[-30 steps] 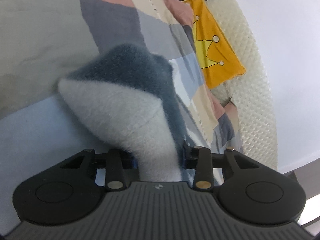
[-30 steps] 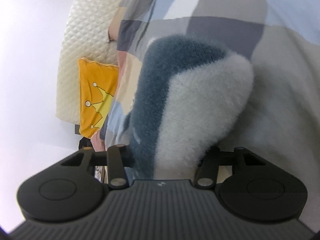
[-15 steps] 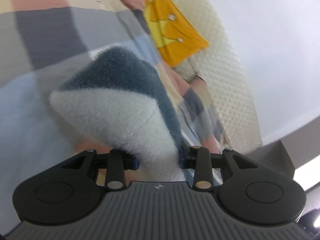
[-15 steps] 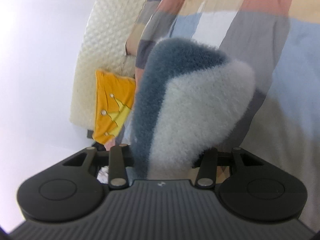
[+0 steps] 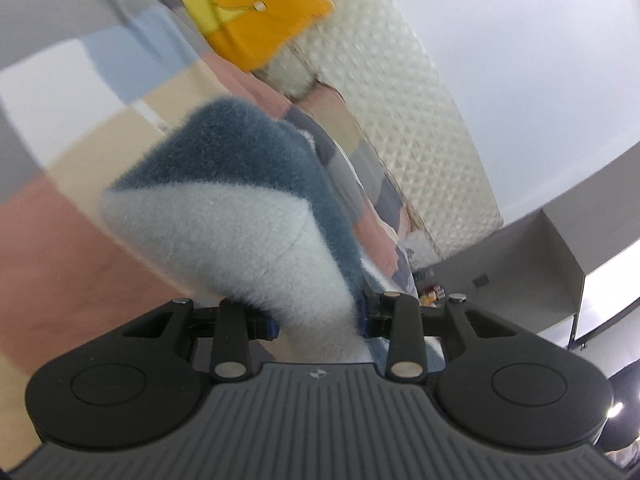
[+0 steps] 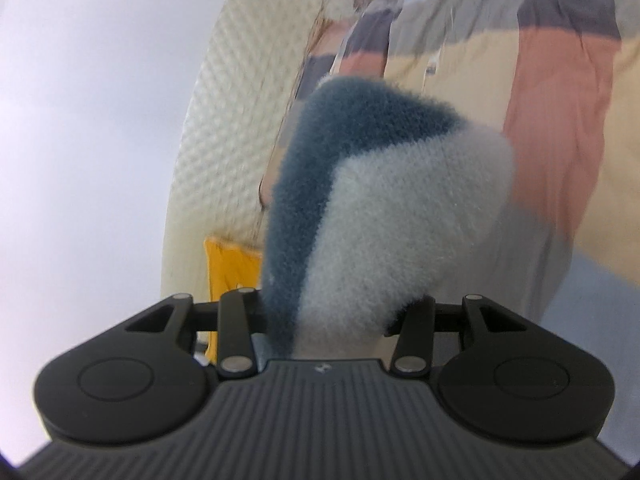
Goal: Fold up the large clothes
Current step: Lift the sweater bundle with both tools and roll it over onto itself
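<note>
Patchwork bedspread point(image 5: 60, 92) in pink, beige, grey and pale blue blocks fills the background of both wrist views, blurred. Cream quilted headboard point(image 5: 404, 92) runs along its edge, plain white wall beyond. Orange pillow point(image 5: 256, 12) with yellow crown print lies against the headboard; in the right wrist view only a corner of it shows beside the fabric. Grey shelf unit point(image 5: 556, 248) stands past the headboard's end in the left view.

Left gripper point(image 5: 320, 320): fingers clamped on a bunched fold of the fluffy garment point(image 5: 224, 216), fleece in dark blue and pale grey-white. The fold rises out from between the fingers and hangs in front of the camera, off the bedspread.

Right gripper point(image 6: 332, 320): fingers likewise closed on another bunch of the same fluffy garment, dark blue band to the left, pale part to the right. Fabric fills the gap between the fingers and stands up clear of the bed.

Fingertips themselves hidden by pile in both views.
</note>
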### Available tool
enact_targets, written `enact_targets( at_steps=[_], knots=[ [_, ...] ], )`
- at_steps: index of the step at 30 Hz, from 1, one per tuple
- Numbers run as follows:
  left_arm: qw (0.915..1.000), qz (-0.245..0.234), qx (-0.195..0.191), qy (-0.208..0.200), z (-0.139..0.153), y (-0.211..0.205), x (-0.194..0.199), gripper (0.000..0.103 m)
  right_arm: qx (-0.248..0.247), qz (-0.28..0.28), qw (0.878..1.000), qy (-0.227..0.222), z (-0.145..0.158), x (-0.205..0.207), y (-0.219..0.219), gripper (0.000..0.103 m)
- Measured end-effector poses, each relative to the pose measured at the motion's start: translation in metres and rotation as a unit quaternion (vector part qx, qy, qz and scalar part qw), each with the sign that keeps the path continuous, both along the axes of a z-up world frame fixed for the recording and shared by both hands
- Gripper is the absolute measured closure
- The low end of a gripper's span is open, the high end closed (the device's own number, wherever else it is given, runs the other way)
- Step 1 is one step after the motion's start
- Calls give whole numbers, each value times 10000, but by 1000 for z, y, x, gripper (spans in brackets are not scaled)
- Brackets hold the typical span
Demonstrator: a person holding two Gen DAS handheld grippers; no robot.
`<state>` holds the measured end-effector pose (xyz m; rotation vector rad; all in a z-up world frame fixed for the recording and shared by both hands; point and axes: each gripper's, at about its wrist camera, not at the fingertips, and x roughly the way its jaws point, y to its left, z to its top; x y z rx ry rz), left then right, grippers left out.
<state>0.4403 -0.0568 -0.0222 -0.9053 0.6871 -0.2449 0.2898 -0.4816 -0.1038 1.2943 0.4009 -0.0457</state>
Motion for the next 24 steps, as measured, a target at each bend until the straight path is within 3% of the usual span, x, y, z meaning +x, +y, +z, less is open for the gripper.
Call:
enact_targets(
  at_steps=[7, 13, 19, 24],
  knots=[
    [9992, -372, 80, 124, -12, -69, 93, 64, -27, -293, 9995, 82, -11, 63, -55, 55],
    [9969, -731, 230, 201, -50, -104, 162, 64, -161, -493, 9982, 308, -30, 97, -87, 55],
    [9950, -933, 230, 281, -96, -117, 190, 64, -223, -588, 9973, 374, -57, 115, -101, 55],
    [9924, -1112, 370, 383, -126, -116, 192, 64, -206, -508, 9968, 578, -86, 113, -107, 55]
  ],
)
